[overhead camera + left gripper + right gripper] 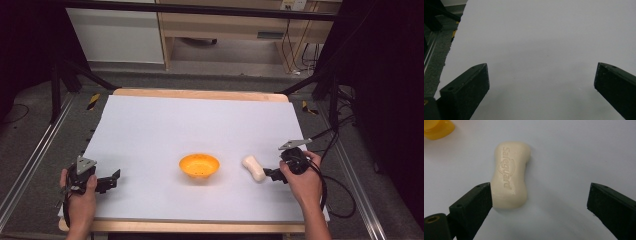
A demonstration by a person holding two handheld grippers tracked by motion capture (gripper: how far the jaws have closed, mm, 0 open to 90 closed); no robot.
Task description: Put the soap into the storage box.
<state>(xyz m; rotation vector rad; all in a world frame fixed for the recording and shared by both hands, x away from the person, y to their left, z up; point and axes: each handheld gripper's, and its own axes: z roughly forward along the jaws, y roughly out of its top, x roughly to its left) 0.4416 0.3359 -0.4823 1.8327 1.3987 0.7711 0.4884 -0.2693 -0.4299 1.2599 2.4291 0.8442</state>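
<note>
Soap [509, 176] apparently against open tool's [539, 197] jaw

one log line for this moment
right gripper: open, at soap bar | left gripper: open, idle | orange bowl: beside soap

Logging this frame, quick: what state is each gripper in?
Left gripper: open, holding nothing.
Right gripper: open, one jaw beside the soap bar, not gripping.
</note>
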